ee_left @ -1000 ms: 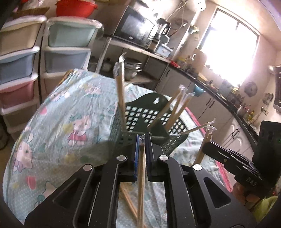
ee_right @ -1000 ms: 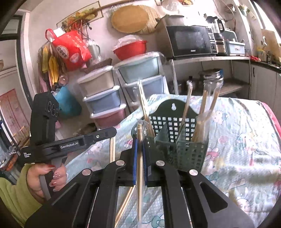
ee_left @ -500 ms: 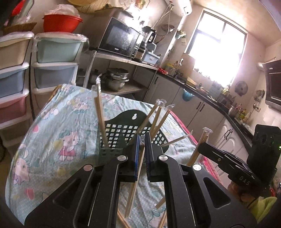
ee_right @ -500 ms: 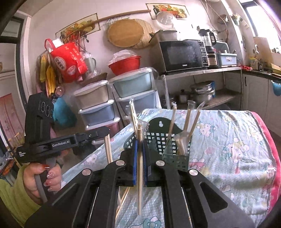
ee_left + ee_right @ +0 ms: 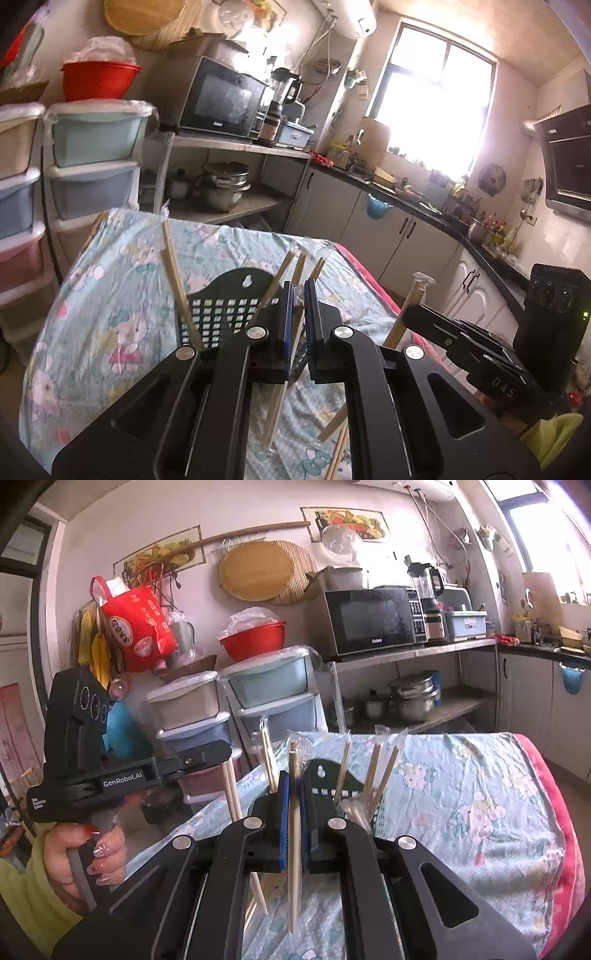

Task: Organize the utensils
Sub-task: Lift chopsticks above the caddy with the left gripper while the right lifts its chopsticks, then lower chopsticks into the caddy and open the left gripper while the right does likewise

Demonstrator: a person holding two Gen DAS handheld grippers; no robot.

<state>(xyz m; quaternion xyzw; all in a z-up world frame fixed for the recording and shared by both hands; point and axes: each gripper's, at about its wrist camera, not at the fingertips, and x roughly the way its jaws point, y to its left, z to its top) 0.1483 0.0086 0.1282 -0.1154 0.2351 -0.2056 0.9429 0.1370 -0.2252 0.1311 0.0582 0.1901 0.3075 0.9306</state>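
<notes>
A: Left wrist view, left to right. The pale blue cartoon-print tablecloth fills the lower left of the frame. On it, at centre, stands the dark green perforated plastic utensil basket, with several wrapped wooden chopsticks leaning inside it. The left gripper sits at lower centre, jaws nearly together and clamped on one pair of wrapped wooden chopsticks that hangs tilted below the pads. More loose pairs lie on the cloth at bottom centre.

B: And the other tool?

A: Right wrist view. At left of the frame a hand in a yellow-green sleeve grips the handle of the left tool. At centre the right gripper is likewise pinched almost closed, on a second pair of plastic-sleeved wooden chopsticks held close to upright. The basket's rim shows just behind those jaws.

B: Step in hand?

A: My reading: both pairs are lifted clear of the cloth, and delivery into the basket comes next. Neither is in yet.

B: How to do it well?

A: Go one gripper at a time, so the tools don't crowd the opening. Bring the lower tip over a free gap between the leaning sticks. Straighten the tilted left pair first. Lower until the tip is well inside, then release. Risk: the light basket may tip if a stick catches its wall.
</notes>
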